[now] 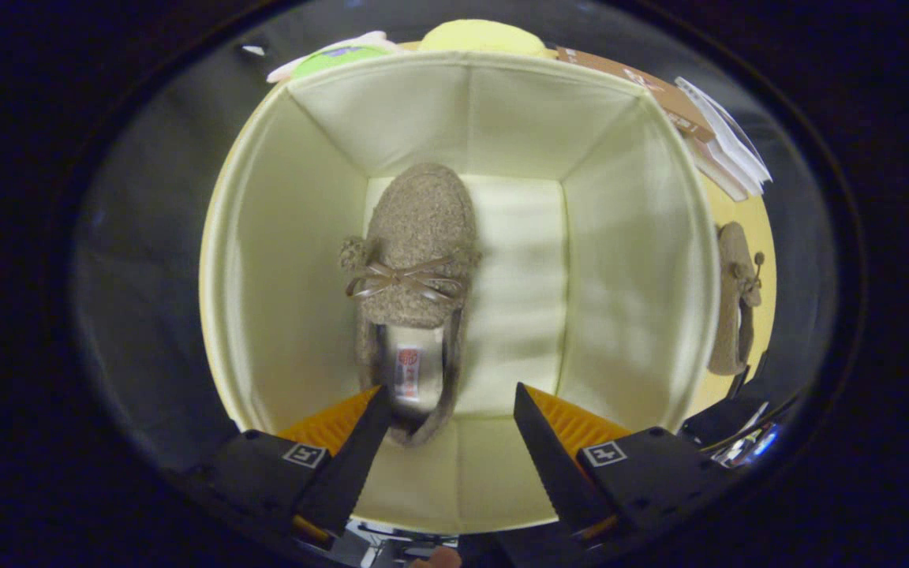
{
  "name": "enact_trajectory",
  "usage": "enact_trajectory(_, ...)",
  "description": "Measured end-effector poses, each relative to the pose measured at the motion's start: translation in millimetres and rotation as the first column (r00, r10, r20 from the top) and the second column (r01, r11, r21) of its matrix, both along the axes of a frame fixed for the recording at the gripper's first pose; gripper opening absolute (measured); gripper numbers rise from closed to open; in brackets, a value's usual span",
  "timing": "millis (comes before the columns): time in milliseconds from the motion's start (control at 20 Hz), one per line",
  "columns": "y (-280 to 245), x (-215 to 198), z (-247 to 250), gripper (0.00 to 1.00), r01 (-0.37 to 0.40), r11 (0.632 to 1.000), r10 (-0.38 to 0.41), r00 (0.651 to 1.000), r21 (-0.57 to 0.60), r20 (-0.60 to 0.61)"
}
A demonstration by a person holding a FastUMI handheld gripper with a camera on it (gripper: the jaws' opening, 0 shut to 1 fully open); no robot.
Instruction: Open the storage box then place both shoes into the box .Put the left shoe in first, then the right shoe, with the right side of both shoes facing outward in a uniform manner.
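A: Looking down, the storage box (297, 237) is seen open, a cream fabric cube with soft walls and a padded floor. One shoe (415, 268) is laid inside, against the wall on the left finger's side, toe pointed away.

B: Step judged: first shoe placed, second not yet fetched. The other shoe (735, 300) is seen outside the box, on the yellow table (742, 213) just beyond the far-side wall.

A: Gripper (450, 438) noted above the box's near edge, fingers (356, 454) parted with nothing between them; the heel of the boxed shoe is just ahead of the left one.

B: Next move, as judged: gripper to be carried over the wall to the outside shoe, which is to be laid beside the first, facing the same way.

A: Materials: both shoes nubbly brown fleece, moccasin-shaped, with a thin ribbon bow (403, 278) and pompom (353, 254). Likely soft, easily squashed.
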State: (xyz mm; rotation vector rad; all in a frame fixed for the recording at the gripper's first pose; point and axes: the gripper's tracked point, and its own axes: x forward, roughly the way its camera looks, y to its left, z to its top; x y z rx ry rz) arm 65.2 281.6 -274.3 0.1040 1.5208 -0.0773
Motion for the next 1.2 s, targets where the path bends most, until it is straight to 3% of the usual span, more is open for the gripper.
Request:
enact_trajectory(350,-63.5,-11.1,77.6,1.0,0.182,0.983,-0.181,0.98,0.0,0.08)
enact_trajectory(600,-157.2,-12.5,119.6,1.0,0.226,0.964,-0.206,0.968,-0.138,0.144)
enact_trajectory(800,-230.4,-28.6,113.0,1.0,0.259,0.934,-0.244,0.965,-0.244,0.093)
enact_trajectory(1000,-288.2,-30.5,83.1,0.98,0.33,0.911,-0.322,0.944,-0.247,0.075)
enact_trajectory(1200,-347.4,-31.2,52.1,0.94,0.327,0.894,-0.327,0.944,-0.308,0.053)
